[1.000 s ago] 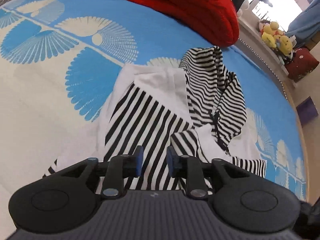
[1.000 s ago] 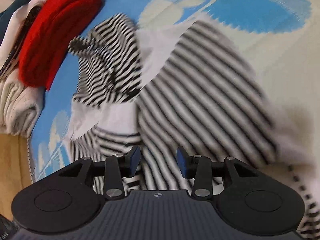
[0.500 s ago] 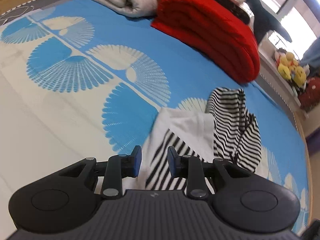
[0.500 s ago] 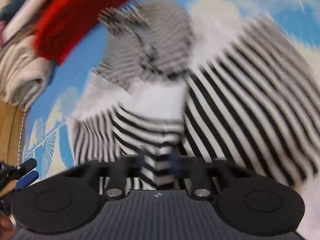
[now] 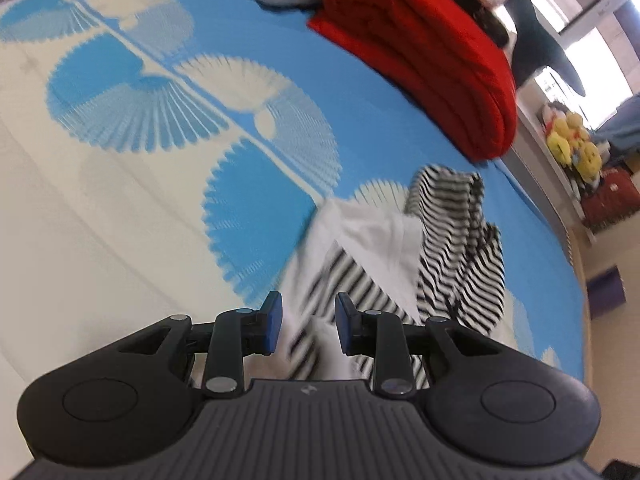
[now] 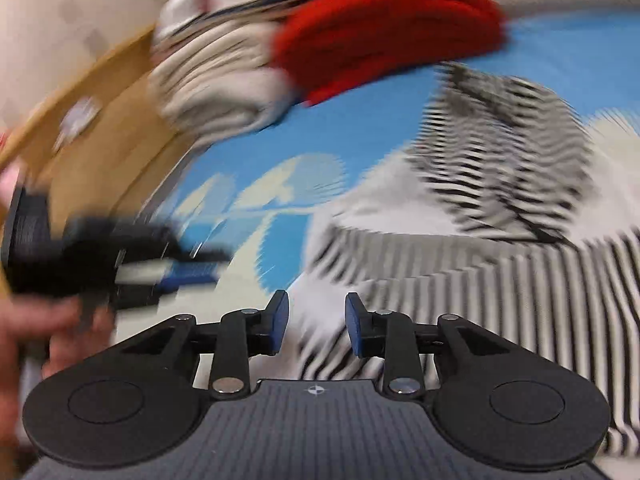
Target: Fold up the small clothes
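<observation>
Hovering over the blue fan-patterned bed (image 5: 168, 240), I have both claws above the striped garment (image 5: 400, 264), which lies crumpled on the bed short of the folded red blanket (image 5: 432, 56) and the pale folded stack (image 6: 216, 80) along the far edge. My left claw (image 5: 308, 326) stands with its jaws apart and nothing pinched; cloth shows through the gap, but the pads are clear of it. My right claw (image 6: 316, 326) has just been opening, and its jaws now stand apart too, with striped cloth visible below the gap and no grip on it that I can make out through the blur. In the right wrist view my left claw (image 6: 160, 268) shows off toward the bed's near-left edge, beside the garment and not over its bulk. The garment stretches away from both claws toward the red blanket, the bunched fine-striped part at the far end and the broad-striped body nearest me. I judge the right claw the nearer to the flat body panel, so the next pinch on the near hem probably falls to it. How the sleeves lie I cannot tell.
</observation>
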A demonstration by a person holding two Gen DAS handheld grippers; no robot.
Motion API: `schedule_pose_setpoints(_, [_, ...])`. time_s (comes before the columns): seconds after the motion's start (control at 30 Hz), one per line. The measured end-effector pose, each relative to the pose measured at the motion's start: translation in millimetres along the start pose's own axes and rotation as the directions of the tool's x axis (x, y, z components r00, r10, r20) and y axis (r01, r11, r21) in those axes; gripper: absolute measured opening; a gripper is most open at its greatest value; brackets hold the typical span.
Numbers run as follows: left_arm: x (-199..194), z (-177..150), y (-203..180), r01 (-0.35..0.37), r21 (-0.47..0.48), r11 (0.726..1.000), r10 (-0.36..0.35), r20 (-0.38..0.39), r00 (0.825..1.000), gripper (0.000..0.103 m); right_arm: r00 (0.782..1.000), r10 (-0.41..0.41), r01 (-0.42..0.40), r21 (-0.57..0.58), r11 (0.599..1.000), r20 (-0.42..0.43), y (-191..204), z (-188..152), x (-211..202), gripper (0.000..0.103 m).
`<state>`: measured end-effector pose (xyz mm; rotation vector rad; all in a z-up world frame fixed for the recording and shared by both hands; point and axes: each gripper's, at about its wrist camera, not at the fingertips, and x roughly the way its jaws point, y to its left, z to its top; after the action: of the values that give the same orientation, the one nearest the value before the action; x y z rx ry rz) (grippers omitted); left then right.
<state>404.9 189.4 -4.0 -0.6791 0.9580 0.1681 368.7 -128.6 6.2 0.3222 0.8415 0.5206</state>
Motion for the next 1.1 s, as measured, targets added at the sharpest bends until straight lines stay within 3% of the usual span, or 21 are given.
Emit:
schedule_pose_setpoints(0.13, [18.3,-11.7,0.3,0.045,-0.043,0.998,-0.049,-0.091,0.995,0.037,0.991,-0.131,0.129,0.124,0.984,0.009,-33.8,7.9,-13.0,0.042])
schedule_pose_setpoints(0.23, [34.0,-20.9,-0.9,-0.005,0.01,1.0,0.006,-0.153,0.988,0.037,0.96,-0.274,0.279,0.188,0.942,-0.057,-60.8,5.0,-20.8,0.043])
schedule_pose_setpoints(0.3, [43.5,-26.5,-0.7,-0.03,0.053,0.998,0.039,-0.181,0.983,0.037,0.928,-0.35,0.37,0.228,0.9,-0.127,-77.8,3.3,-22.0,0.043])
schedule_pose_setpoints(0.37, [52.8,-32.0,0.7,-0.035,0.083,0.996,0.052,-0.207,0.977,0.037,0.905,-0.387,0.422,0.283,0.861,-0.174,-95.0,0.1,-28.1,0.043])
schedule_pose_setpoints(0.53, [71.2,-50.2,-6.7,-0.032,0.168,0.985,0.078,-0.273,0.959,0.037,0.893,-0.404,0.449,0.389,0.804,-0.197,-119.8,-6.0,-50.2,0.048])
schedule_pose_setpoints(0.57, [71.8,-54.0,-10.8,-0.041,0.206,0.978,0.097,-0.27,0.958,0.037,0.891,-0.409,0.454,0.405,0.794,-0.198,-122.2,-7.9,-54.9,0.049])
schedule_pose_setpoints(0.6, [70.2,-56.2,-14.7,-0.049,0.24,0.97,0.112,-0.26,0.959,0.03,0.888,-0.413,0.459,0.423,0.781,-0.202,-125.9,-9.2,-57.8,0.05])
schedule_pose_setpoints(0.67, [61.6,-56.6,-23.8,-0.069,0.314,0.947,0.14,-0.211,0.967,0.007,0.889,-0.405,0.458,0.469,0.755,-0.215,-132.5,-8.6,-57.6,0.051])
schedule_pose_setpoints(0.73, [45.9,-54.5,-34.8,-0.087,0.373,0.924,0.144,-0.126,0.982,0.007,0.889,-0.395,0.458,0.513,0.726,-0.234,-143.0,-12.9,-55.4,0.052])
schedule_pose_setpoints(0.8, [37.2,-54.2,-40.8,-0.087,0.384,0.919,0.134,-0.098,0.986,0.007,0.88,-0.4,0.474,0.544,0.692,-0.257,-150.1,-18.5,-55.5,0.053])
schedule_pose_setpoints(0.97, [62.6,-61.4,-27.5,-0.141,0.338,0.93,0.22,-0.206,0.954,0.009,0.865,-0.412,0.498,0.582,0.643,-0.286,-164.9,-28.1,-55.7,0.053])
schedule_pose_setpoints(1.03, [54.1,-59.4,-33.7,-0.147,0.343,0.928,0.204,-0.138,0.969,0.009,0.863,-0.417,0.503,0.58,0.641,-0.286,-163.4,-26.6,-57.9,0.053])
schedule_pose_setpoints(1.1, [38.7,-56.1,-45.5,-0.104,0.372,0.923,0.137,-0.063,0.989,0.009,0.855,-0.439,0.514,0.562,0.647,-0.277,-159.3,-23.4,-61.1,0.053])
